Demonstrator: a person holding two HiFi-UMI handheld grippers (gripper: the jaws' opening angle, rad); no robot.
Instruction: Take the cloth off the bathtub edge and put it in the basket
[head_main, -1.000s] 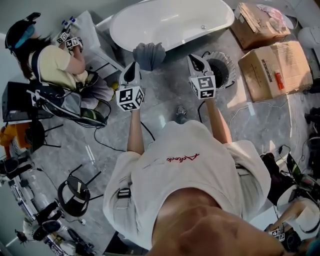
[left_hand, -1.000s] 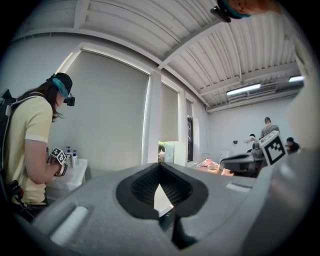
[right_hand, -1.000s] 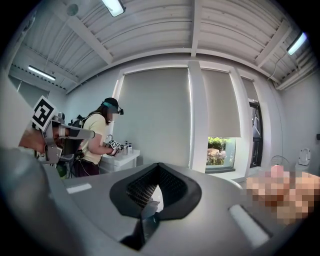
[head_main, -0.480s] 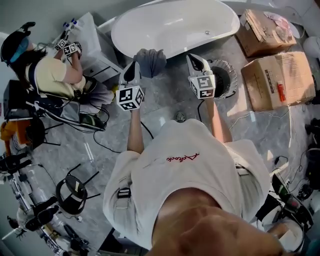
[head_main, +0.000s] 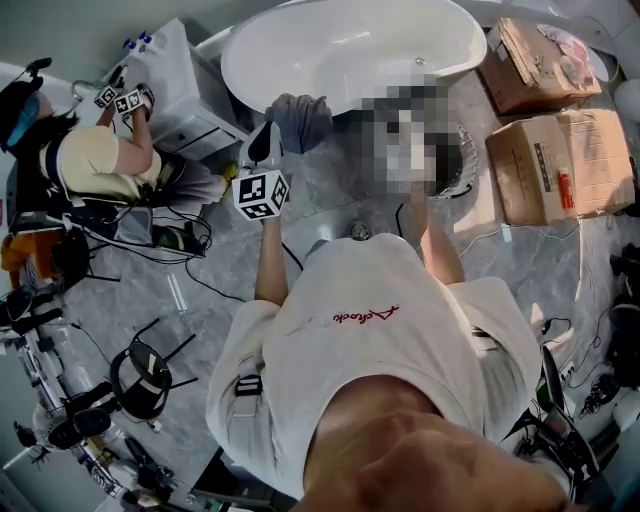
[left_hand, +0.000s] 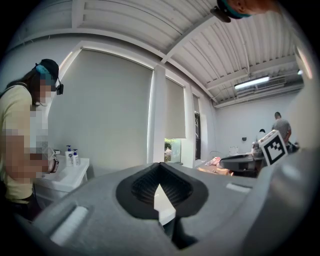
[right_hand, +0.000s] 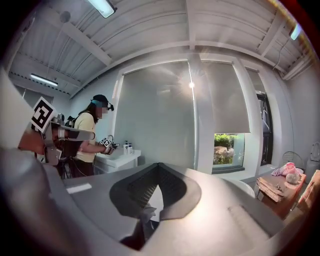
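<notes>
Both the left gripper (head_main: 265, 140) and the right gripper (right_hand: 151, 197) are closed and empty, held out level toward the bathtub (head_main: 350, 50), seemingly approaching the grey cloth (head_main: 300, 118) draped over its near edge, with the basket (head_main: 463, 165) nearby.

Red script (head_main: 365, 316) on white shirt (head_main: 420, 300), probably brand name; letters unreadable.

Your head camera looks steeply down, bathtub (head_main: 340, 50) at twelve o'clock; both tool cameras face level, seemingly sharing the washbasin (left_hand: 67, 174) at nine o'clock.
</notes>
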